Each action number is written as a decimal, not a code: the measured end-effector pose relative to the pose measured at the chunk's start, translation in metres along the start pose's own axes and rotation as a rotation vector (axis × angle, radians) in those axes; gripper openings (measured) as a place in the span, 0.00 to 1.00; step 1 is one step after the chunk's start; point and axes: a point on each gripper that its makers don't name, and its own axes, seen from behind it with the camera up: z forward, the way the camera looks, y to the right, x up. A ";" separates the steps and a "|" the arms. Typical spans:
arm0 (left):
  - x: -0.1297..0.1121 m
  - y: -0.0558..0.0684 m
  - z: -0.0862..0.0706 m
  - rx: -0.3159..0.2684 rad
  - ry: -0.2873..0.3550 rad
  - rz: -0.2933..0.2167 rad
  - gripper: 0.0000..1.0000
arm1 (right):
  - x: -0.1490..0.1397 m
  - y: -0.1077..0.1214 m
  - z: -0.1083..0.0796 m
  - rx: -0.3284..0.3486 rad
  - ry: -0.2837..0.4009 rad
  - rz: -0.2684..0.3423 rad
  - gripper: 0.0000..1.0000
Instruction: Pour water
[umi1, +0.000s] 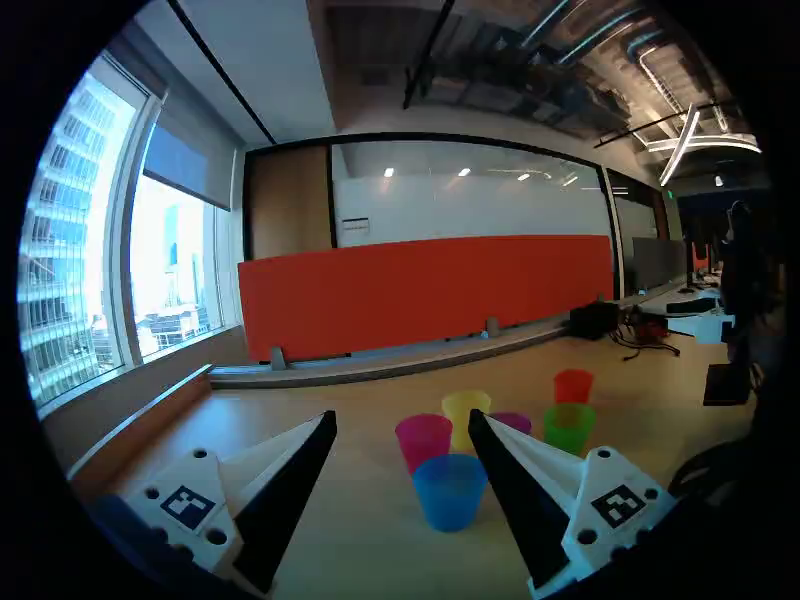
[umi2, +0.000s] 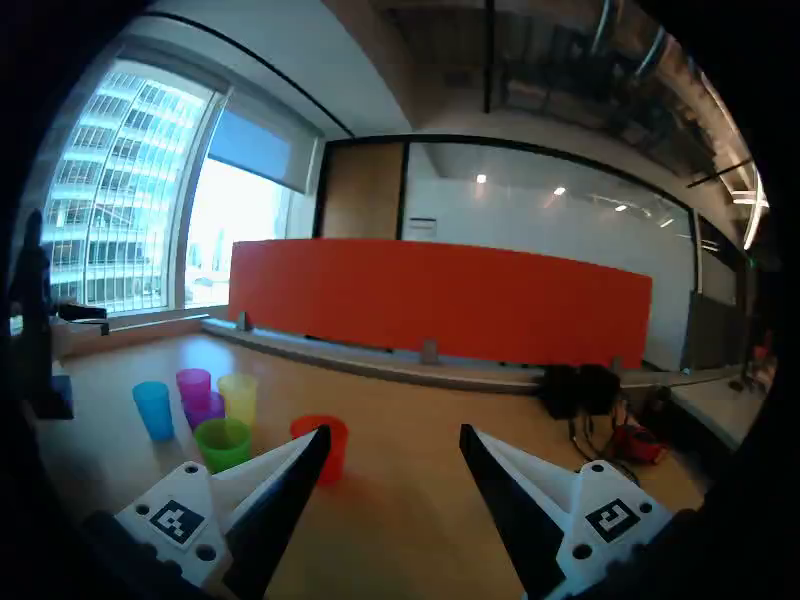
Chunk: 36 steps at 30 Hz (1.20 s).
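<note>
left fingers (umi1: 290, 490) spread, blue cup (umi1: 449, 490) ahead, pink cup (umi1: 423, 438) just behind

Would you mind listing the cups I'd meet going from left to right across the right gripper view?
Blue cup → pink cup → yellow cup → red cup. The purple cup and green cup overlap those, so I left them out.
</note>
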 end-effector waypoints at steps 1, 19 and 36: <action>0.002 -0.001 -0.001 0.009 0.009 -0.007 0.98 | 0.003 0.005 -0.002 -0.023 0.015 0.006 1.00; 0.019 -0.014 0.008 0.095 0.072 -0.060 0.98 | 0.039 0.043 -0.034 -0.241 0.166 0.055 1.00; 0.005 -0.012 0.008 0.163 0.101 0.010 0.98 | 0.053 0.042 -0.036 -0.248 0.170 0.067 1.00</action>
